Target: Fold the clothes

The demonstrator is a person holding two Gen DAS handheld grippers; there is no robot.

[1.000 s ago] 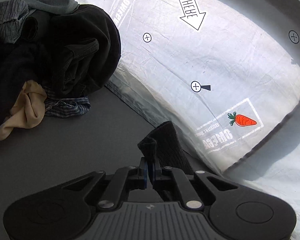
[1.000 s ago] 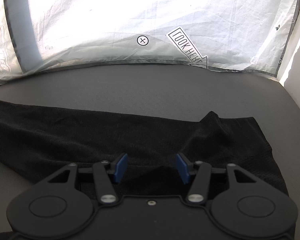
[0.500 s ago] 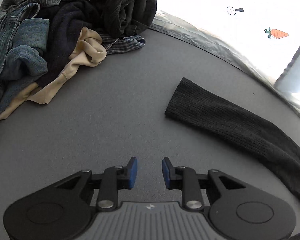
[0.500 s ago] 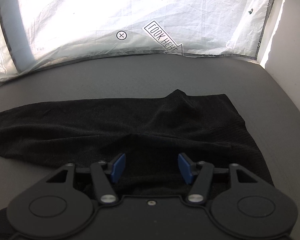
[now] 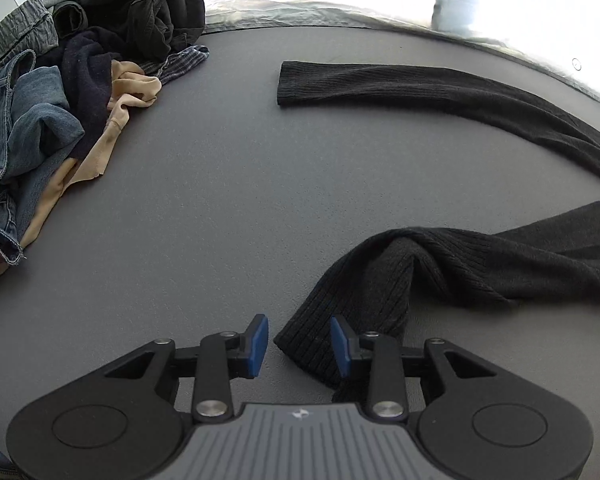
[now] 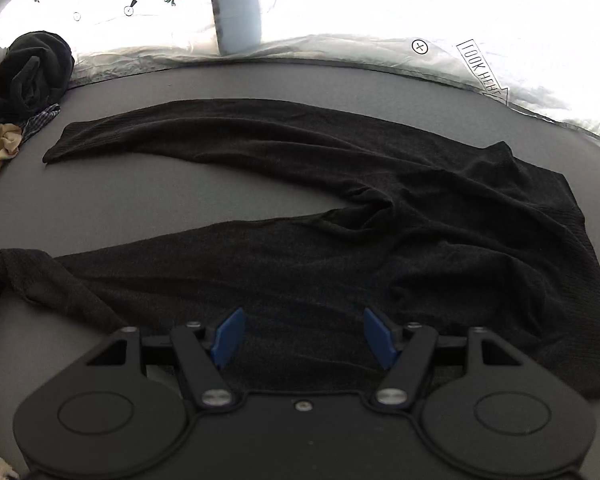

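Observation:
A black ribbed knit garment lies spread on the grey table with two long legs or sleeves stretched to the left. The far one lies flat. The near one is twisted and bunched. My left gripper is open, low over the table, with the near cuff's end between its blue pads. My right gripper is open and empty, hovering over the garment's near edge.
A heap of unfolded clothes lies at the table's left: jeans, dark garments, a beige piece, a checked piece. It also shows in the right wrist view. A white printed sheet runs along the far edge.
My left gripper let go of the far cuff, opened, and moved back to the near cuff. My right gripper drew back from the garment, and stayed open.

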